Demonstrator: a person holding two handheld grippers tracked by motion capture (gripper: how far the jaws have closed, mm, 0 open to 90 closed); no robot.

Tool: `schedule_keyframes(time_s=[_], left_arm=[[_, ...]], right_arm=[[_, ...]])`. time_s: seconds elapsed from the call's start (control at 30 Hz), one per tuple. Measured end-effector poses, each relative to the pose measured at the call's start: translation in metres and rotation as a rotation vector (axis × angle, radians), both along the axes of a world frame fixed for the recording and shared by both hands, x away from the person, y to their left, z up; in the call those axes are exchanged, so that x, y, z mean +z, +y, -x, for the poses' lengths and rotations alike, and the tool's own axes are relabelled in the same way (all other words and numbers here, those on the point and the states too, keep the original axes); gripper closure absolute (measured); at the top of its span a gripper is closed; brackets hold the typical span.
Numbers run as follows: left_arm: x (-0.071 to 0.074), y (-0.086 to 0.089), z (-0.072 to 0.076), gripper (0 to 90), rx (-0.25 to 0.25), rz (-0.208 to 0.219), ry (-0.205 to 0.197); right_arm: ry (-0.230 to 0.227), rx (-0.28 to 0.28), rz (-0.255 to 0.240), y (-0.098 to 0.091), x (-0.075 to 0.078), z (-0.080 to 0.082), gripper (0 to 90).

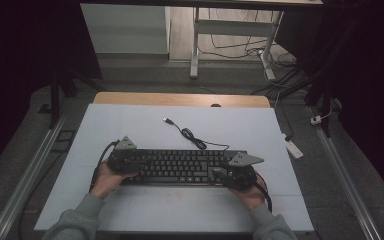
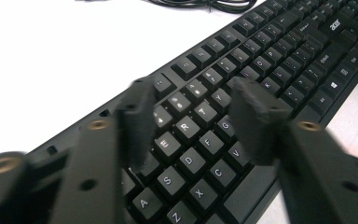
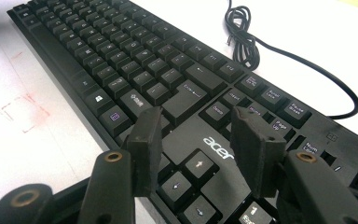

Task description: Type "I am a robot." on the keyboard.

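The left gripper [image 2: 189, 123] and right gripper [image 3: 200, 149] hover half-open, holding nothing, over opposite ends of a black keyboard [image 1: 180, 167] lying flat on the table [image 1: 130, 125]. Rigid and light, it likely handles best gripped by its end edges, its cable [image 1: 190, 135] trailing behind.

Beyond the grippers, a white metal desk frame [image 1: 196, 45] stands on the grey floor [image 1: 145, 75]; dark curtains [image 1: 25, 60] hang at both sides.
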State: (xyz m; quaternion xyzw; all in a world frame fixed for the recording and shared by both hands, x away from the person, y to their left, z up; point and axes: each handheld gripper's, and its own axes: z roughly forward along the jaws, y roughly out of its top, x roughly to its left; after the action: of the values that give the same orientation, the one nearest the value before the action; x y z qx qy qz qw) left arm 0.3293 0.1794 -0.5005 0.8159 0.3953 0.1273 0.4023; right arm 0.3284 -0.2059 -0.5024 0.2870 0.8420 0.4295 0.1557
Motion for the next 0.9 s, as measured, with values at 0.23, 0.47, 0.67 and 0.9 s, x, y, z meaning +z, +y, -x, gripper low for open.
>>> schedule_keyframes(time_s=[0.23,0.47,0.67,0.9], left_arm=[[-0.008,-0.014,-0.004,88.8,-0.053,-0.045,0.017],[-0.013,-0.024,-0.008,89.0,-0.06,-0.06,0.014],[-0.017,-0.027,-0.011,89.0,-0.051,-0.071,0.011],[-0.023,-0.029,-0.015,89.0,-0.043,-0.078,0.034]], right_arm=[[-0.001,-0.001,0.003,0.0,-0.001,0.0,53.7],[0.0,-0.002,0.006,0.001,-0.001,0.0,53.7],[-0.001,-0.001,0.013,0.001,-0.001,0.0,53.7],[-0.004,-0.006,0.002,0.0,0.0,0.0,53.7]])
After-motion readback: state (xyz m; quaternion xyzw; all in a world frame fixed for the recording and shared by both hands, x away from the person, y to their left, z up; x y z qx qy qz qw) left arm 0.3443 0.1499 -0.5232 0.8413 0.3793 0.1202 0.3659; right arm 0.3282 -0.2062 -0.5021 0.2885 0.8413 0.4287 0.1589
